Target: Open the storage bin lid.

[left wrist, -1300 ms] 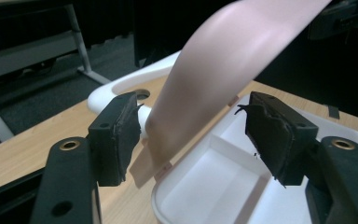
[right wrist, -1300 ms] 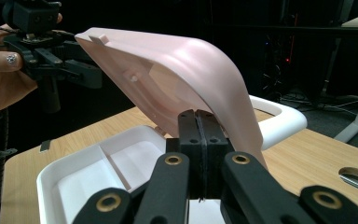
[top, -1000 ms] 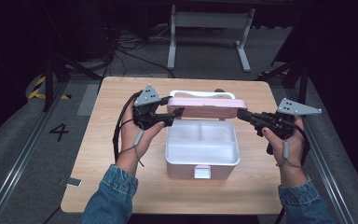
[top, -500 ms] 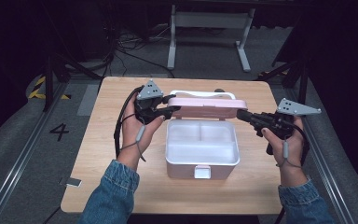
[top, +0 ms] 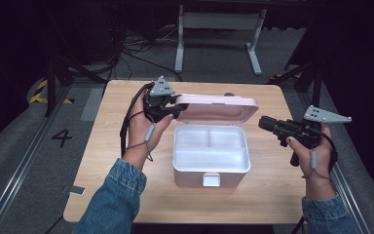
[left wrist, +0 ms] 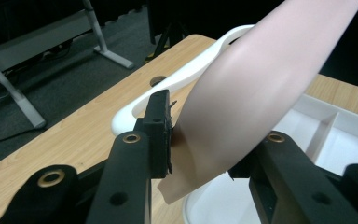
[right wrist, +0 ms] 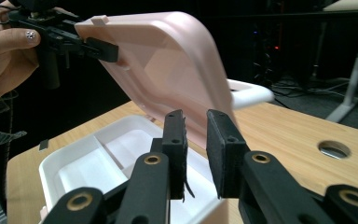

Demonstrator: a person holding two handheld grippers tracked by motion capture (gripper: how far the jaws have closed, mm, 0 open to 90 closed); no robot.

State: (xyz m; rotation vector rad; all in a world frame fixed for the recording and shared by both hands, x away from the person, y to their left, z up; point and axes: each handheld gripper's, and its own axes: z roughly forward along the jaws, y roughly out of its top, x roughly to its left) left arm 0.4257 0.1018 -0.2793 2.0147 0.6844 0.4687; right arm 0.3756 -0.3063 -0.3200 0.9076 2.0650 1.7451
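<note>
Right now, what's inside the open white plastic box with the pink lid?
The white plastic box holds a white divided tray, its visible compartments empty. The raised pink lid hides its rear edge; anything beneath the tray is covered.

Overhead camera is looking down at my table (top: 126,195); both tong cameras are sharing the nearby lid (left wrist: 261,84).

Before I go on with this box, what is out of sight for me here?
- Hinge of the box: high view, hidden behind the raised lid.
- Left tool's far pad: left gripper view, covered by the lid.
- Front latch: high view, too small to read.
</note>
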